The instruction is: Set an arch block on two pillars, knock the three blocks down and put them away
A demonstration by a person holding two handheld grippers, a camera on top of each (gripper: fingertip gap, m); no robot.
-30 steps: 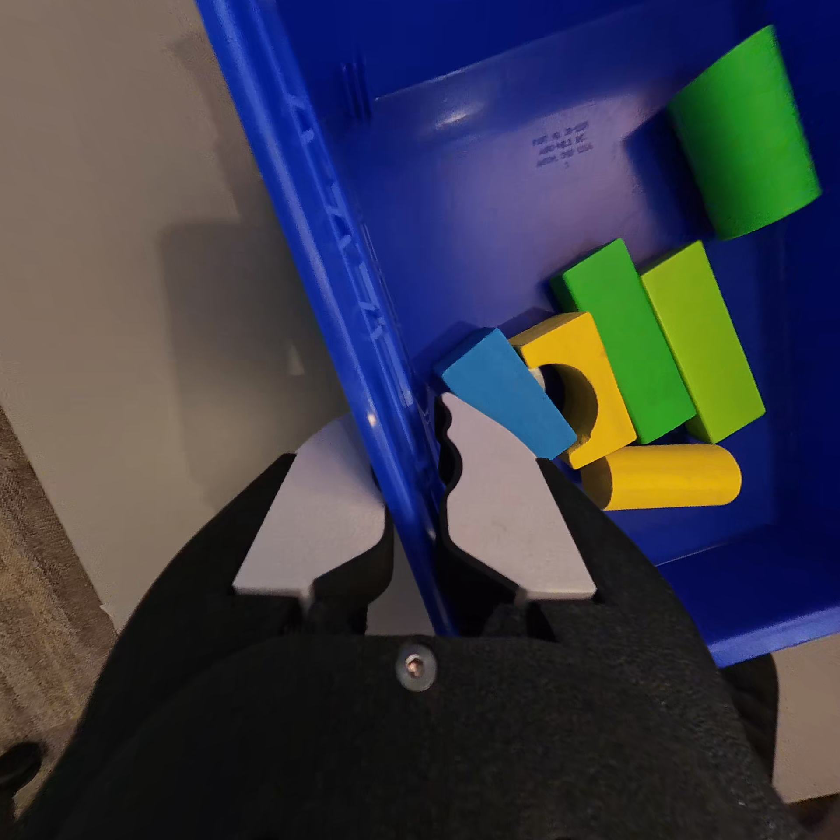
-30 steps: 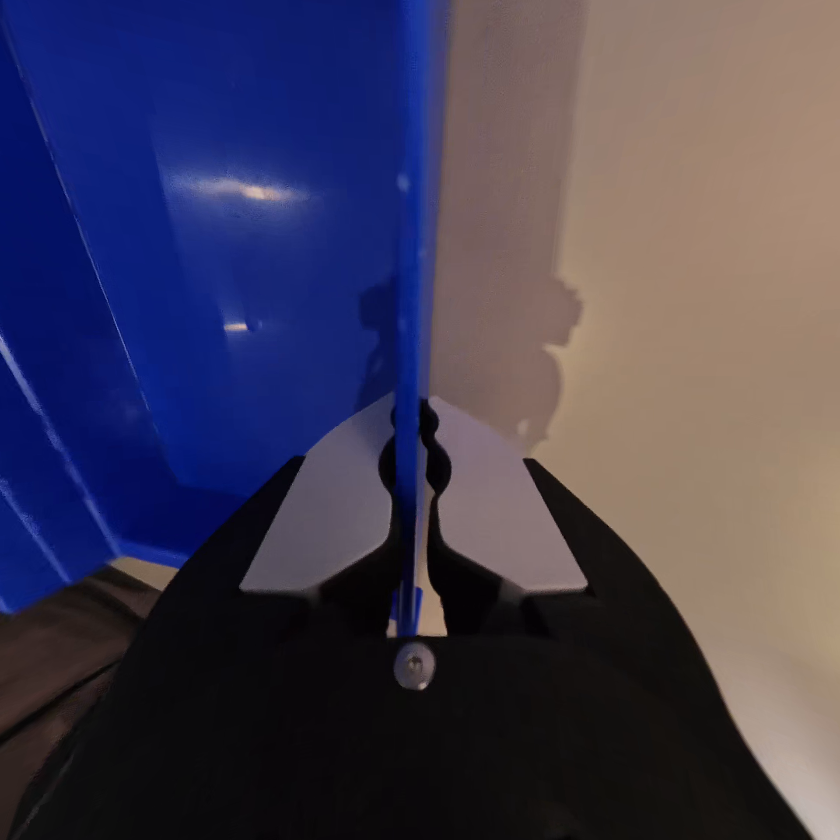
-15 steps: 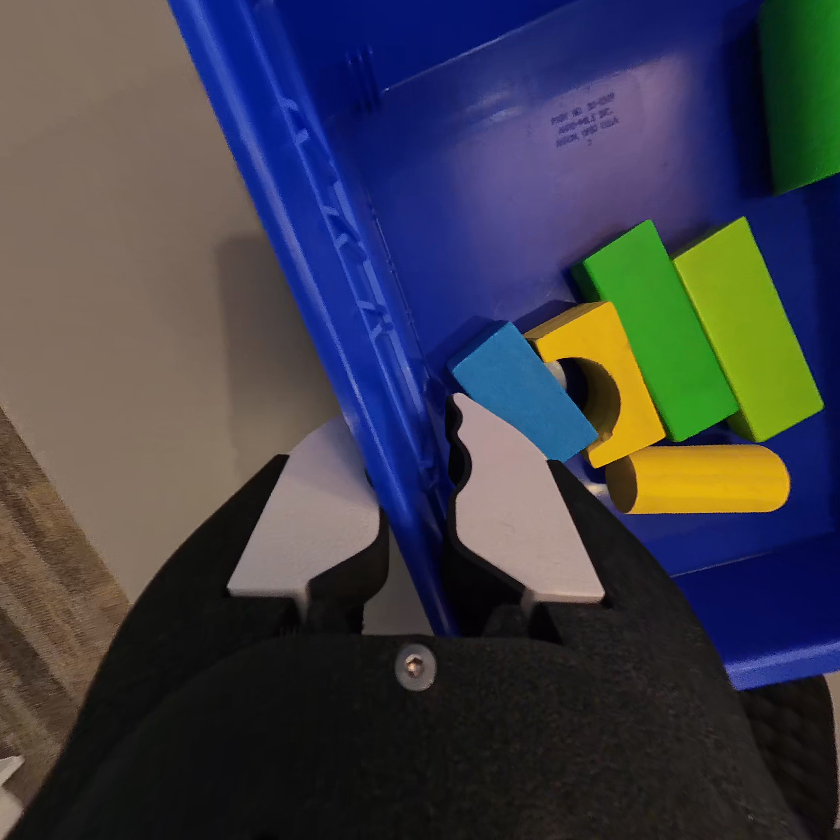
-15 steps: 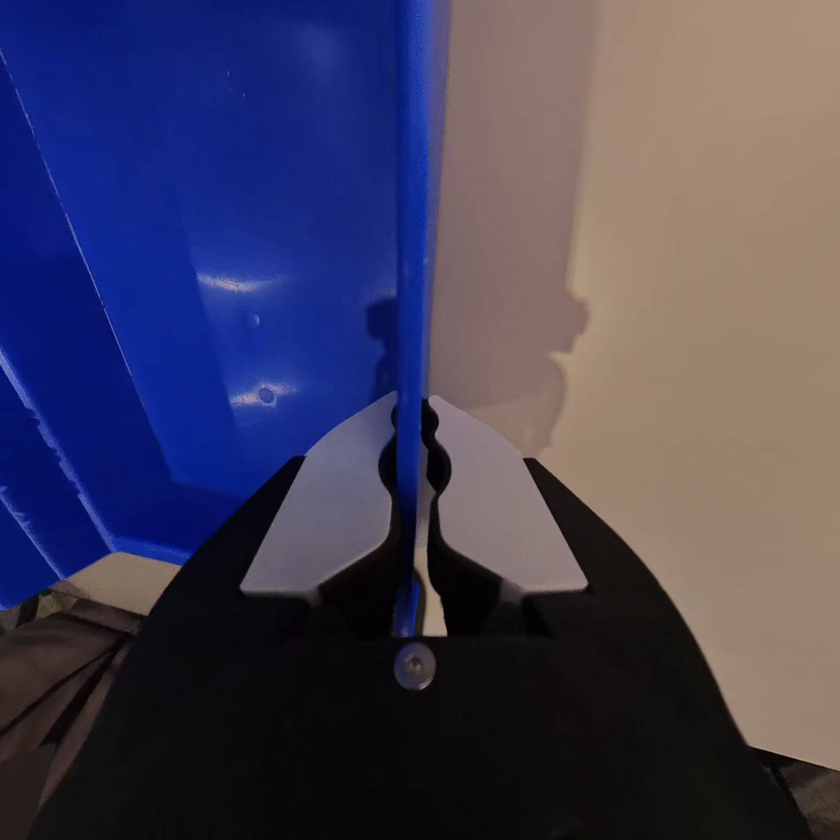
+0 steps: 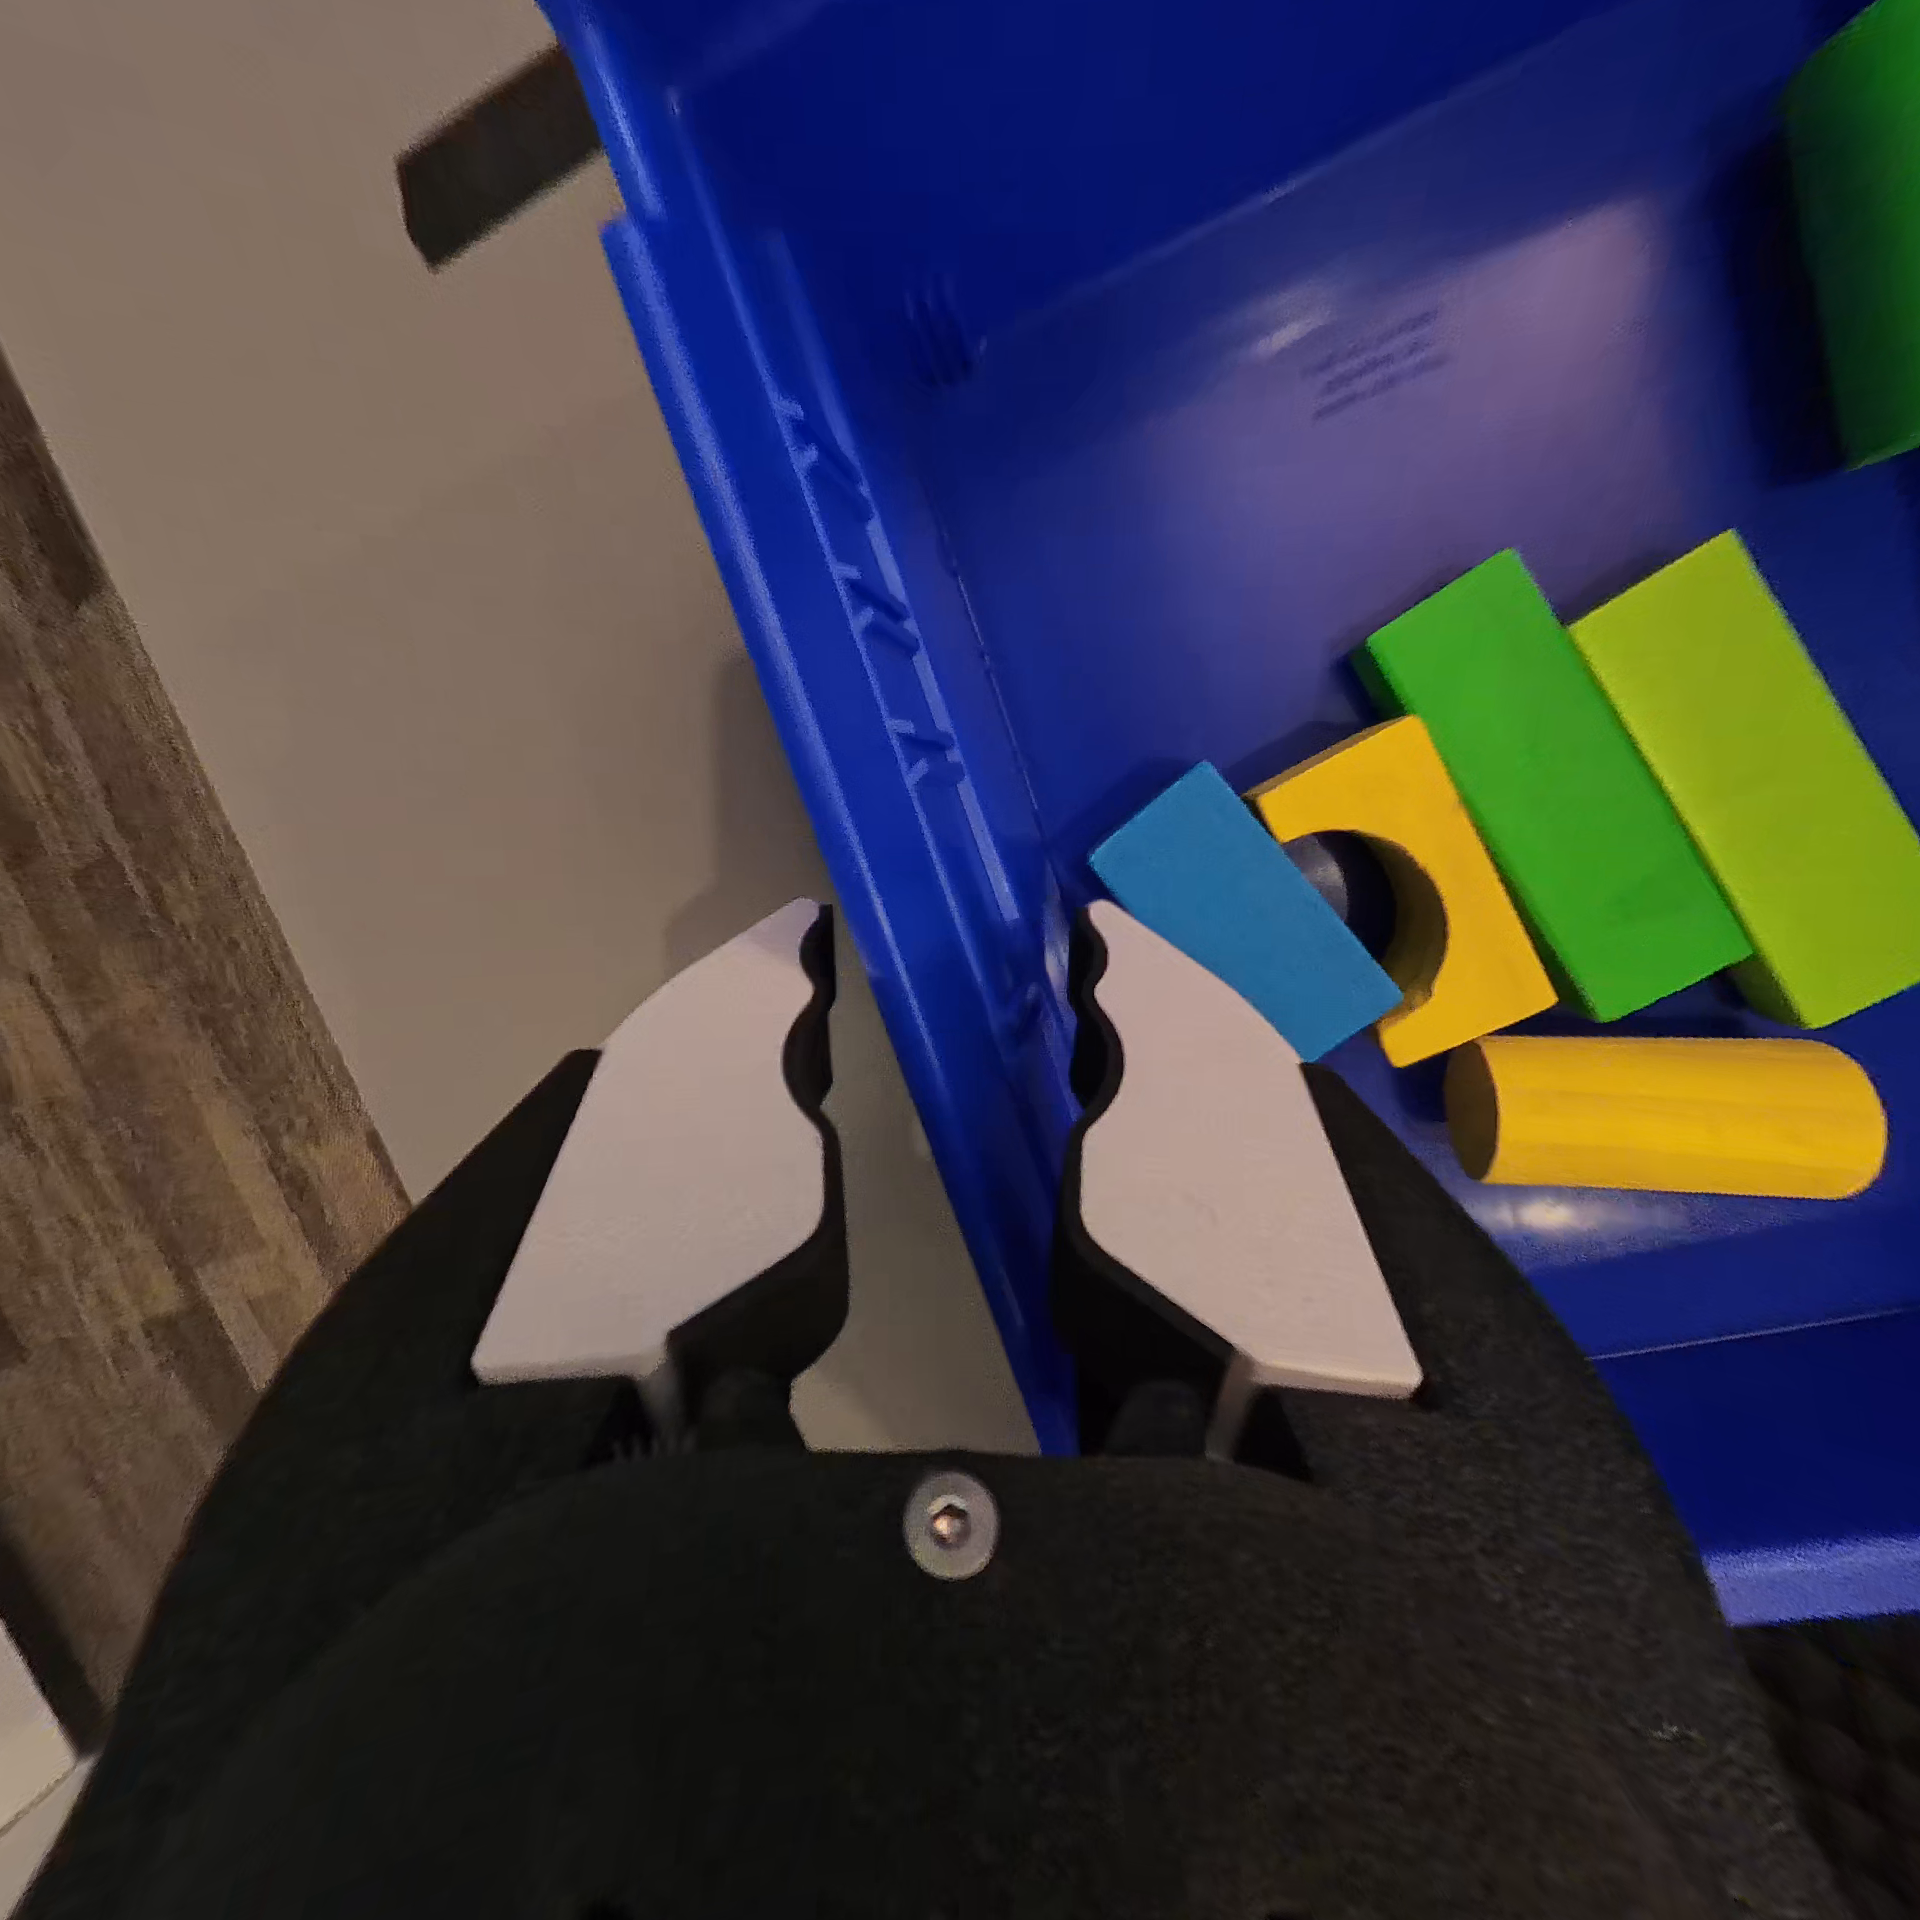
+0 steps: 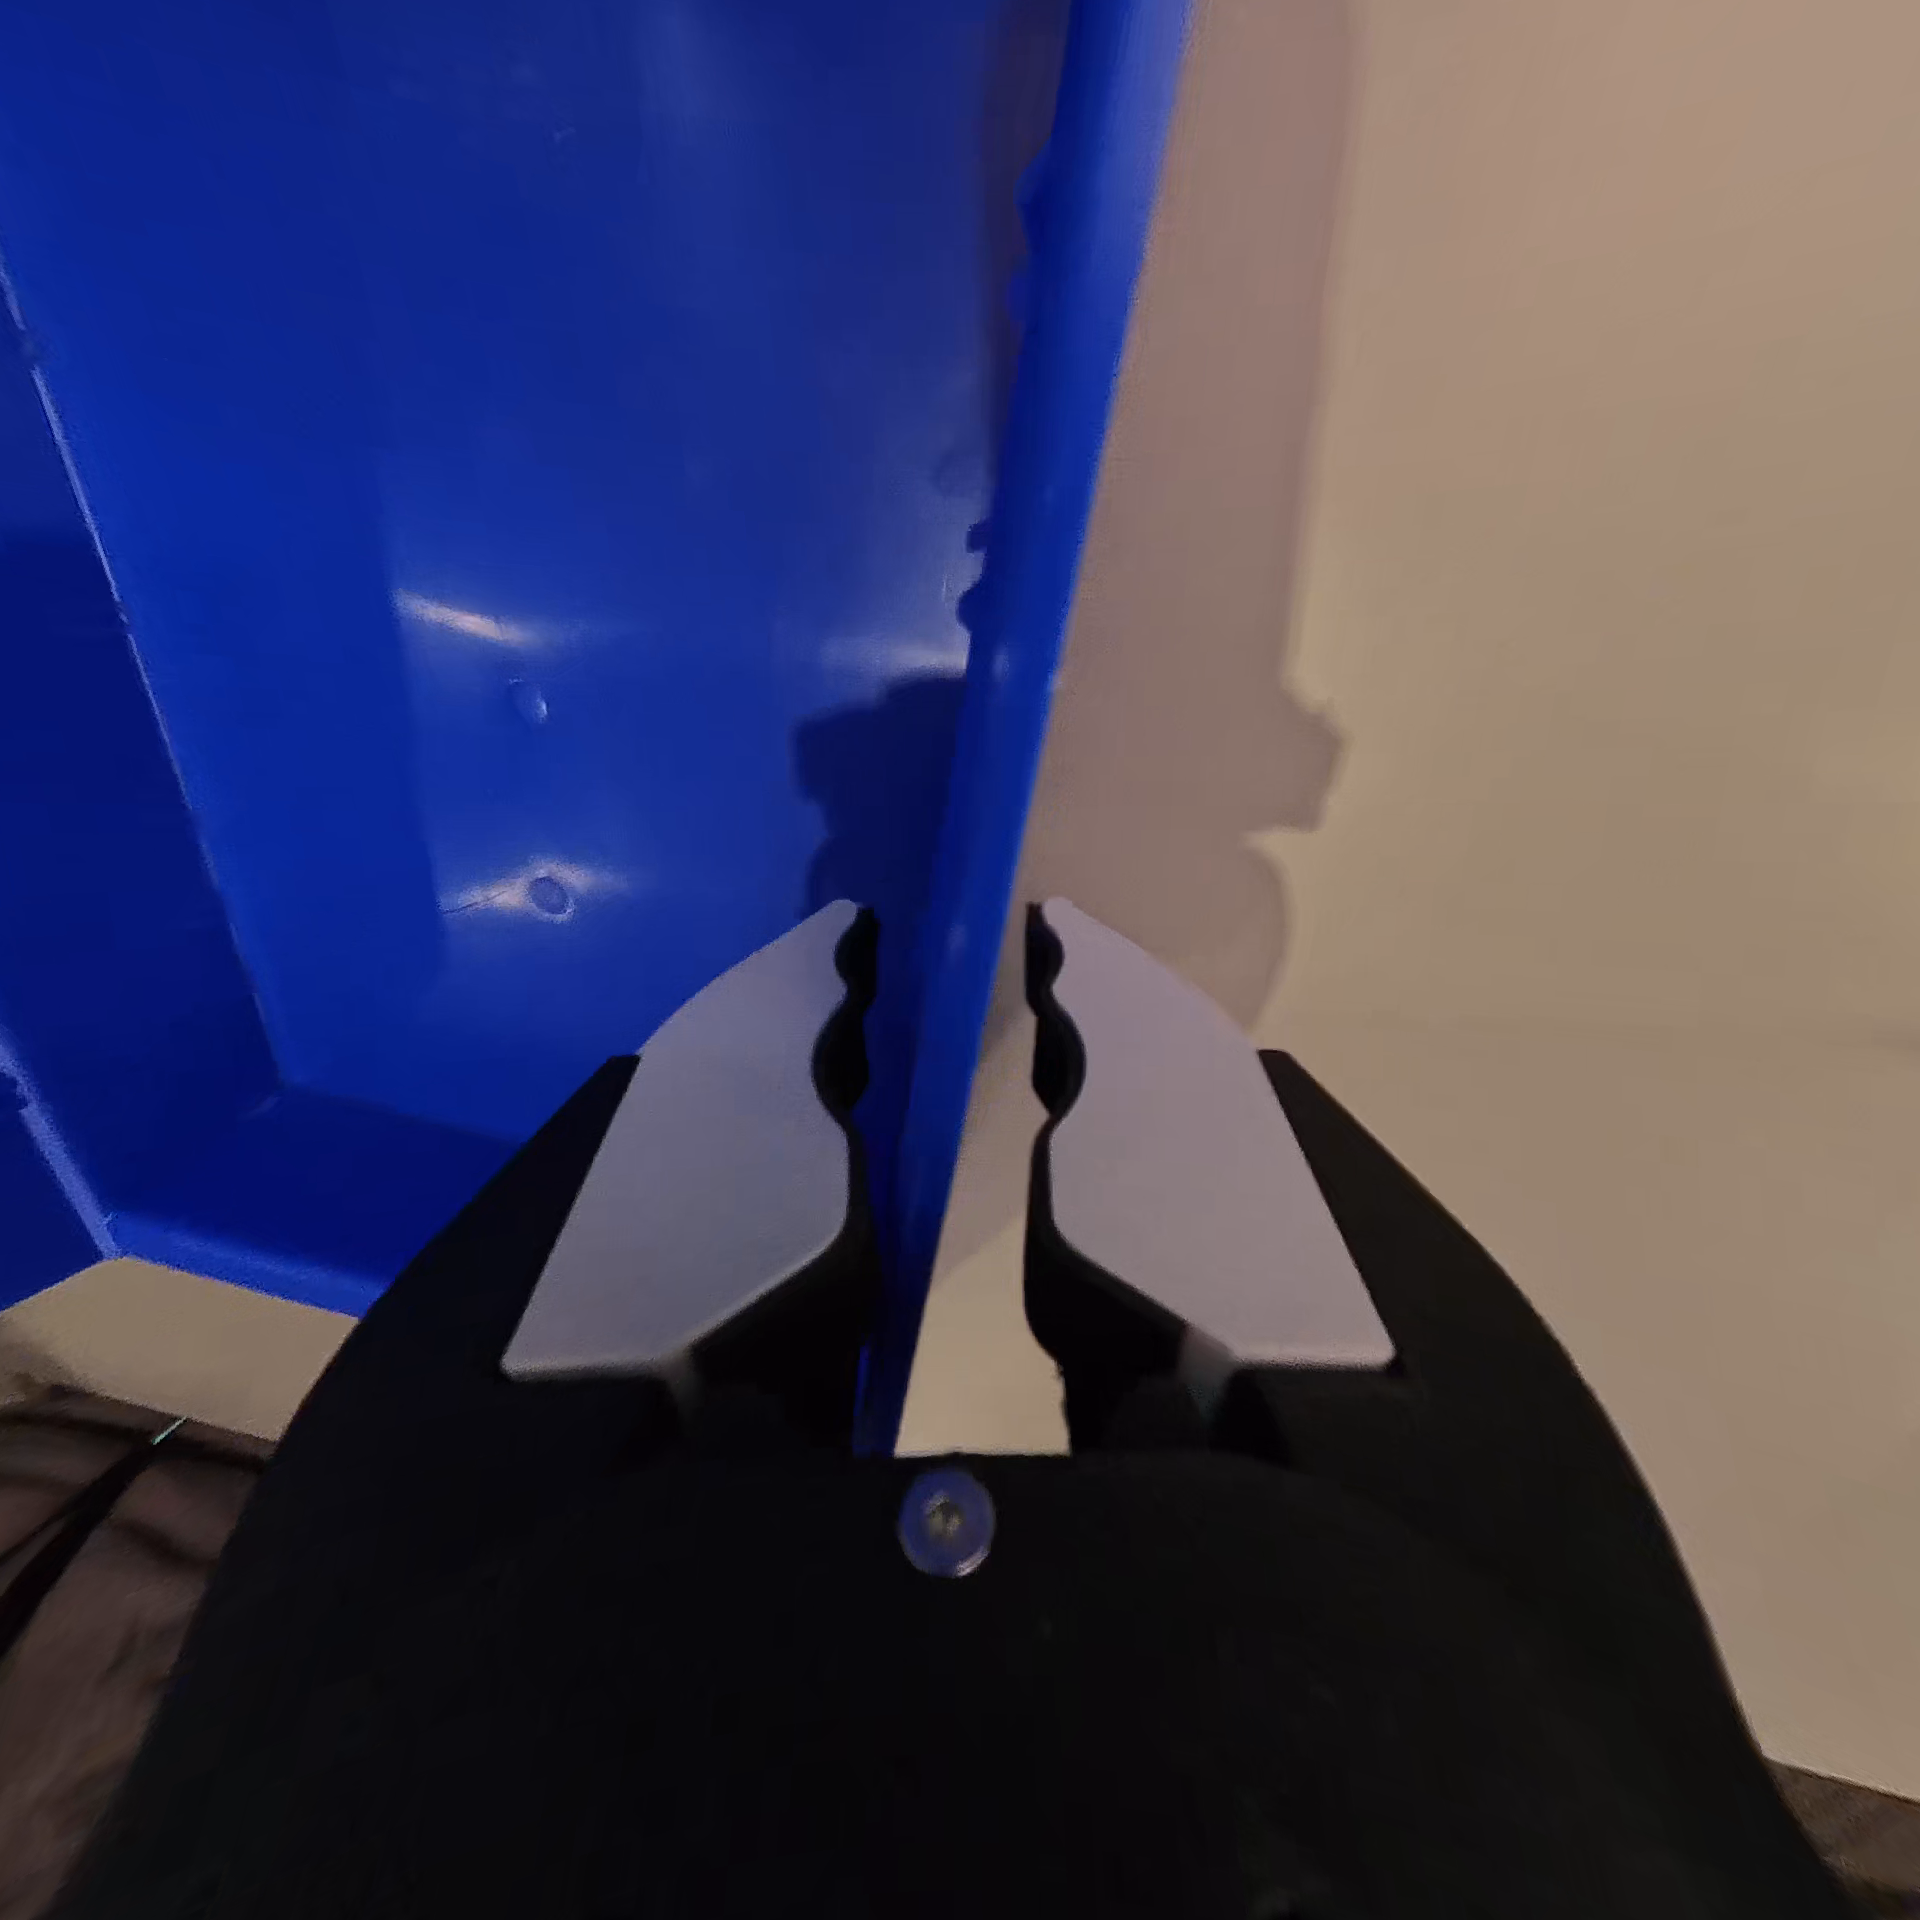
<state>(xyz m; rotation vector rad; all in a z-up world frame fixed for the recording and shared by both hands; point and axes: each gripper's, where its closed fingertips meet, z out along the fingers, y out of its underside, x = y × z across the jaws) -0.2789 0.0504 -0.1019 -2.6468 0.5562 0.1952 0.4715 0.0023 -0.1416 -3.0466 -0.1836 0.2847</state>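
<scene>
In the left wrist view a blue bin (image 5: 883,623) holds a yellow arch block (image 5: 1444,862), a blue block (image 5: 1242,909) leaning on the arch, a dark green block (image 5: 1548,779), a light green block (image 5: 1756,769), a yellow cylinder (image 5: 1662,1112) and a big green cylinder (image 5: 1860,239). My left gripper (image 5: 951,914) is open and straddles the bin's side wall, with a gap beside the outer pad. My right gripper (image 6: 948,914) is open and straddles the bin's other wall (image 6: 1049,520), with gaps on both sides.
The bin rests on a white table (image 5: 364,520), which also shows in the right wrist view (image 6: 1558,727). Wood-pattern floor (image 5: 125,935) lies left of the table. A black strip (image 5: 488,166) sits at the bin's far corner. Dark fabric (image 6: 83,1507) lies at lower left. The tips of one gripper are about 75 cm away from the tips of the other.
Both grippers were shut on the bin's walls and have opened, letting the walls go. The left view has shifted a little, so the blocks sit farther right in it.
</scene>
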